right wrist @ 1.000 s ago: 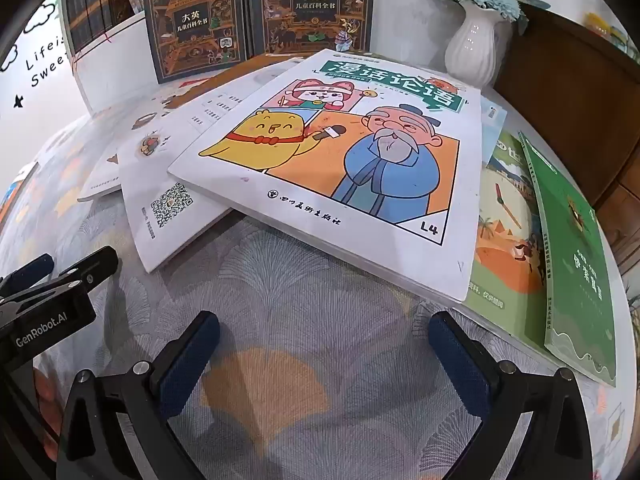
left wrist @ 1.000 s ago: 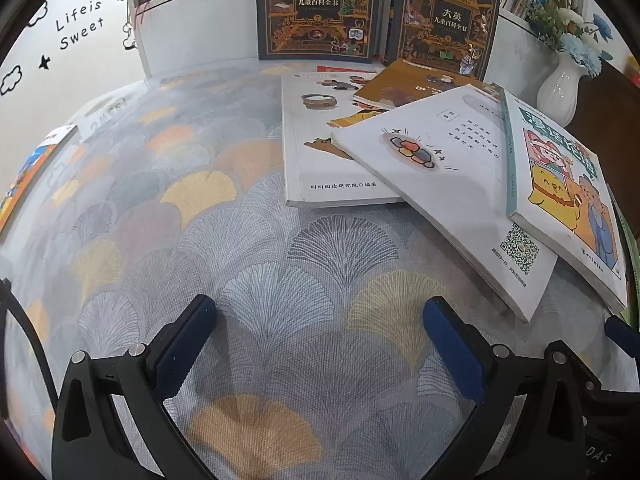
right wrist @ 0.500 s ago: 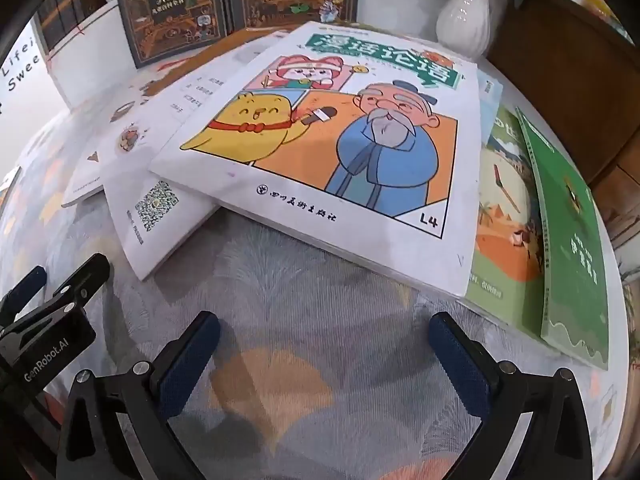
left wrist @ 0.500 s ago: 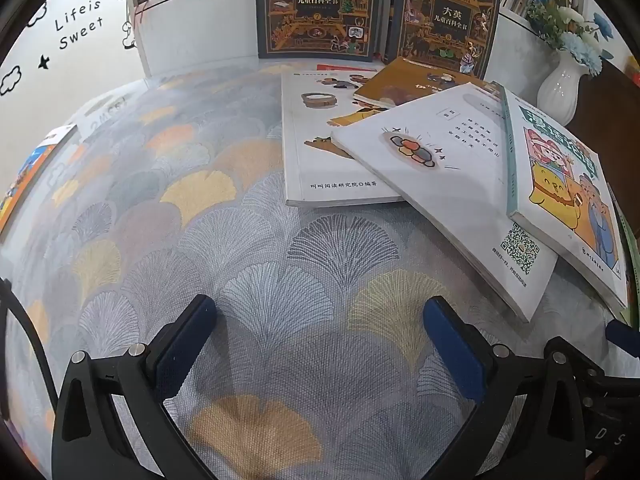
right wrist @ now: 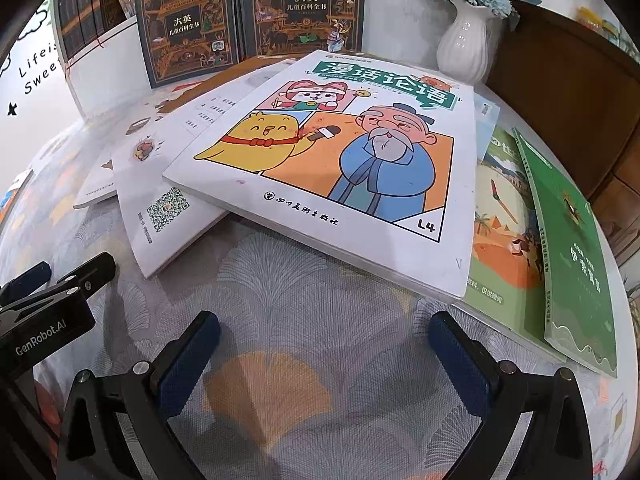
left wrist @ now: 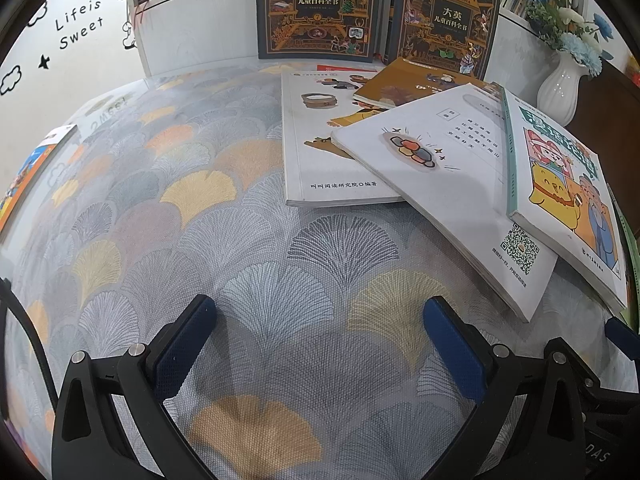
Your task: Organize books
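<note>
Table (left wrist: 168, 208) w/ fan-pattern cloth in grey, yellow, orange; left half bare. Books fanned flat on the right half: white book (left wrist: 320, 152), QR book (left wrist: 448, 184) overlapping it, comic (right wrist: 340, 152) on top of that, brown book (left wrist: 404, 84) at the back. Two green books (right wrist: 576, 240) under/right of the comic near the table edge. Two dark encyclopedias (right wrist: 308, 4) upright vs. a white shelf unit (left wrist: 200, 36) w/ spines above. White vase (right wrist: 464, 40) w/ blue flowers beside a brown cabinet (right wrist: 560, 92). Wall decal "Life is Sweet" at left. Left gripper (left wrist: 320, 344) and right gripper (right wrist: 324, 348) both wide apart, holding nothing, over bare cloth just short of the books.
</note>
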Available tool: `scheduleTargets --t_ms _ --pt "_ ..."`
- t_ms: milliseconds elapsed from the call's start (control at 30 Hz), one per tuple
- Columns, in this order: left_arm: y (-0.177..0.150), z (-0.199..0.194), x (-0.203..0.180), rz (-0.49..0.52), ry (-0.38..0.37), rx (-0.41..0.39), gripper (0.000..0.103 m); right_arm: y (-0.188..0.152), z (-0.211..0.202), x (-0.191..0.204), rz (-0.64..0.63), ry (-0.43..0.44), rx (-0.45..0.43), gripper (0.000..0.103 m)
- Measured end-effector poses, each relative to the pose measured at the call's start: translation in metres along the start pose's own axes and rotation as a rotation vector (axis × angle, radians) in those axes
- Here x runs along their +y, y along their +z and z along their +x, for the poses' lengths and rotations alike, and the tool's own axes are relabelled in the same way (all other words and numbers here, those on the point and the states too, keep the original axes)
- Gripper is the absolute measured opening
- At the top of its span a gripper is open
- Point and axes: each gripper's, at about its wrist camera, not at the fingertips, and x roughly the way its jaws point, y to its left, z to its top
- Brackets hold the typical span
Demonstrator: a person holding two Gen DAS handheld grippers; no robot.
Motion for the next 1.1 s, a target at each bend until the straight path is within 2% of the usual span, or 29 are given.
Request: scheduleTargets --t_ms 133,300,367,400,433,533,633,733,800,967,1100 --pt "0.003 0.001 -0.001 0.022 -0.001 0.024 0.103 0.004 -0.002 0.000 -0.018 0.006 0.026 0.103" --pt "0.007 0.003 0.001 0.104 -0.060 0.127 0.103 0.006 -0.007 -0.004 -0.070 0.062 0.164 0.103" --pt "0.011 -0.001 0.011 0.071 -0.021 0.167 0.102 0.001 -0.019 -0.009 -0.037 0.082 0.182 0.103" --pt "0.015 -0.007 0.019 0.037 0.019 0.166 0.099 0.000 -0.026 -0.010 -0.024 0.089 0.175 0.103" --pt "0.018 -0.012 0.025 0.026 0.030 0.154 0.099 0.000 -0.034 -0.012 -0.017 0.087 0.159 0.103" --pt "0.038 -0.049 0.039 0.009 0.060 0.057 0.099 0.011 -0.076 -0.010 -0.032 0.046 0.036 0.103" --pt "0.058 -0.099 0.039 0.074 0.081 -0.087 0.100 0.023 -0.125 -0.010 -0.016 0.020 -0.091 0.103" --pt "0.069 -0.143 0.038 0.137 0.050 -0.186 0.101 0.029 -0.172 -0.011 0.041 -0.004 -0.202 0.103" --pt "0.071 -0.166 0.040 0.169 0.009 -0.248 0.101 0.027 -0.193 -0.004 0.073 -0.028 -0.245 0.103" --pt "0.063 -0.202 0.052 0.197 -0.073 -0.351 0.101 0.019 -0.220 0.006 0.129 -0.165 -0.253 0.103" --pt "0.042 -0.222 0.058 0.218 -0.125 -0.395 0.101 -0.006 -0.229 0.010 0.189 -0.166 -0.198 0.103"
